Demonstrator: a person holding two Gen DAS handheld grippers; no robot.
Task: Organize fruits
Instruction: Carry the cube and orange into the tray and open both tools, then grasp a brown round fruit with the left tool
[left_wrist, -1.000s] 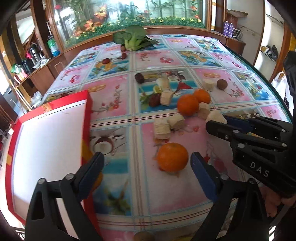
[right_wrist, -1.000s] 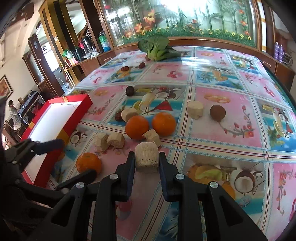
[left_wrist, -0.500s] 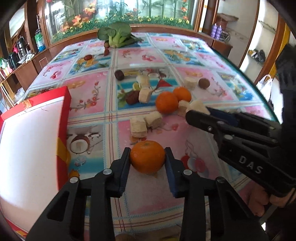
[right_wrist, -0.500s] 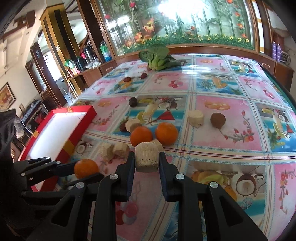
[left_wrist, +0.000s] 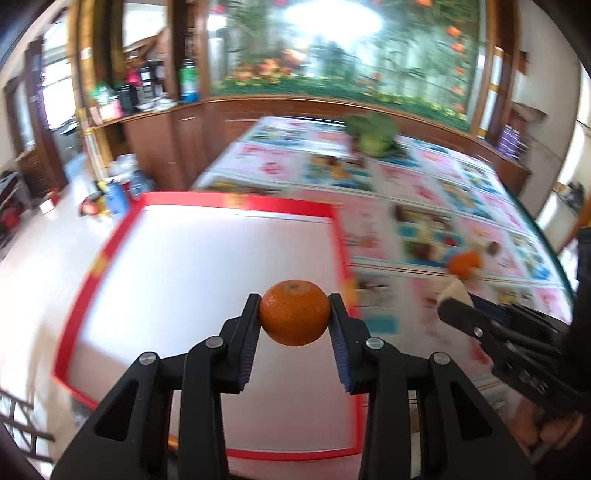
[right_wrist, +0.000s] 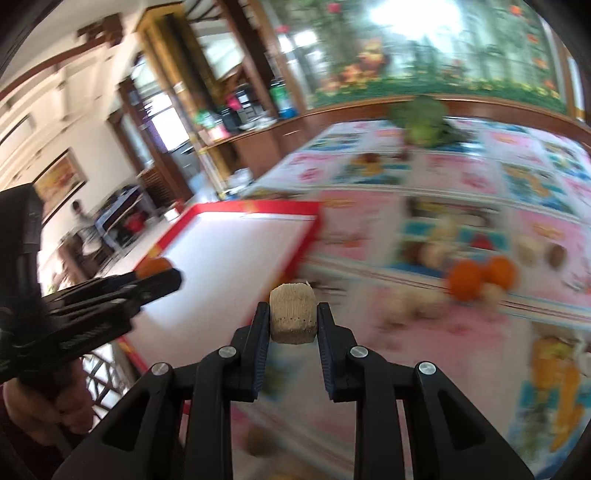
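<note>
My left gripper (left_wrist: 294, 318) is shut on an orange (left_wrist: 294, 317) and holds it in the air over the white inside of the red-rimmed box (left_wrist: 207, 266). My right gripper (right_wrist: 293, 320) is shut on a tan cut piece of fruit (right_wrist: 293, 318), lifted above the tablecloth just right of the red-rimmed box (right_wrist: 236, 254). In the right wrist view the left gripper (right_wrist: 157, 278) shows at the left with the orange (right_wrist: 153, 266) at its tips. In the left wrist view the right gripper (left_wrist: 456, 301) shows at the right with the tan piece (left_wrist: 454, 290).
Two oranges (right_wrist: 480, 277), several tan pieces (right_wrist: 417, 301) and dark round fruits (right_wrist: 556, 254) lie blurred on the patterned tablecloth. A green leafy vegetable (right_wrist: 424, 122) sits at the table's far end. A wooden counter with bottles (left_wrist: 188, 86) runs behind. A hand (right_wrist: 40, 410) holds the left gripper.
The left gripper closed on the orange, lifted it and swung left over the red-rimmed box. The right gripper, still gripping the tan piece, rose and moved left toward the box.
</note>
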